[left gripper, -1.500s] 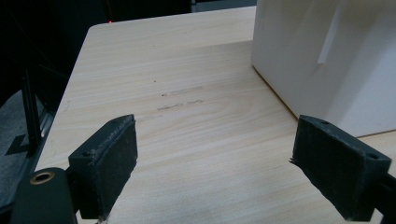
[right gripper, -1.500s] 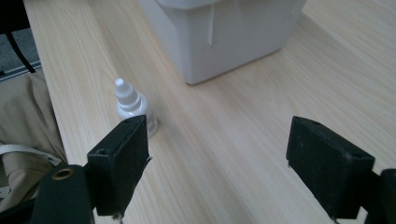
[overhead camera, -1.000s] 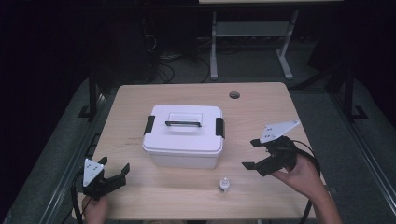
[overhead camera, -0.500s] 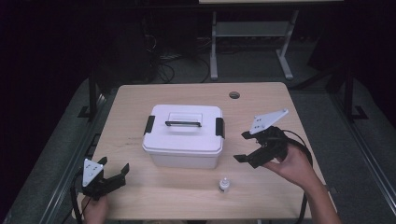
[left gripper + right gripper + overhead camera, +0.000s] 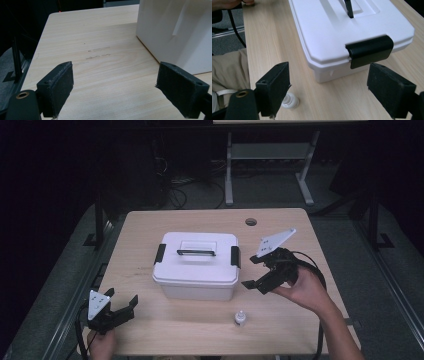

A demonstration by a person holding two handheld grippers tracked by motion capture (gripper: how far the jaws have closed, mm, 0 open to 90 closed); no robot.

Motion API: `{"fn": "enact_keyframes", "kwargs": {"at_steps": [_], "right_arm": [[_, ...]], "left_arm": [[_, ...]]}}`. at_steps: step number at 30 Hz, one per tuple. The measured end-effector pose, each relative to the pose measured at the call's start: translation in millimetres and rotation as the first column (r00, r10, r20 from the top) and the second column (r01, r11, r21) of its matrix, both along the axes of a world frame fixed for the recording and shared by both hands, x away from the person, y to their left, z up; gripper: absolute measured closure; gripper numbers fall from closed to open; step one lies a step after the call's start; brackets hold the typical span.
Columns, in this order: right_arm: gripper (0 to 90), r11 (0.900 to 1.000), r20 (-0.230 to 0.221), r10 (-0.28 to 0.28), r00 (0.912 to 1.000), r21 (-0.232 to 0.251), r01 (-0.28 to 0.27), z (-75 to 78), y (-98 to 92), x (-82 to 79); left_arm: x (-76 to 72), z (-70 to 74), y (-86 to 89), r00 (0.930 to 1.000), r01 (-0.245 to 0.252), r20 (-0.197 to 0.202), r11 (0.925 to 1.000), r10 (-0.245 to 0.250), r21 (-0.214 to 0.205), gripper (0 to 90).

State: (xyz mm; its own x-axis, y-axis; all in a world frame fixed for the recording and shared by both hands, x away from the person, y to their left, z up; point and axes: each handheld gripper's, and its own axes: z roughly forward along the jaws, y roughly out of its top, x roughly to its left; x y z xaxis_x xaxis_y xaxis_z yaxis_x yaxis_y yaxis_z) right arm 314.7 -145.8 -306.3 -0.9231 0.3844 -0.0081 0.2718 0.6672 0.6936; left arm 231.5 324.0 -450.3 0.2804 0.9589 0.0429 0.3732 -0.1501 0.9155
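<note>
**Right latch is the likely snag**

The table (image 5: 150, 225) carries a white box (image 5: 197, 265) at its middle, lid on, both black latches down. The right gripper (image 5: 256, 271) hovers just beside the box's right latch (image 5: 369, 51), jaws spread wide and empty. Coming in crooked, it could shove the box instead of lifting the latch. The left gripper (image 5: 120, 301) rests near the front left corner, also spread, bracing nothing. A small bottle (image 5: 240, 318) in front could get tipped.
</note>
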Motion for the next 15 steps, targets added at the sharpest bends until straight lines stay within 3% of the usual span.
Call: {"fn": "enact_keyframes", "kwargs": {"at_steps": [15], "right_arm": [[17.5, 0.999, 0.006, 0.04, 0.9992, -0.022, -0.039, 11.5, 20.5, 9.5]], "left_arm": [[-0.3, 0.3, 0.5, 1.0, 0.001, 0.002, 1.0, -0.001, -0.001, 13.0]]}}
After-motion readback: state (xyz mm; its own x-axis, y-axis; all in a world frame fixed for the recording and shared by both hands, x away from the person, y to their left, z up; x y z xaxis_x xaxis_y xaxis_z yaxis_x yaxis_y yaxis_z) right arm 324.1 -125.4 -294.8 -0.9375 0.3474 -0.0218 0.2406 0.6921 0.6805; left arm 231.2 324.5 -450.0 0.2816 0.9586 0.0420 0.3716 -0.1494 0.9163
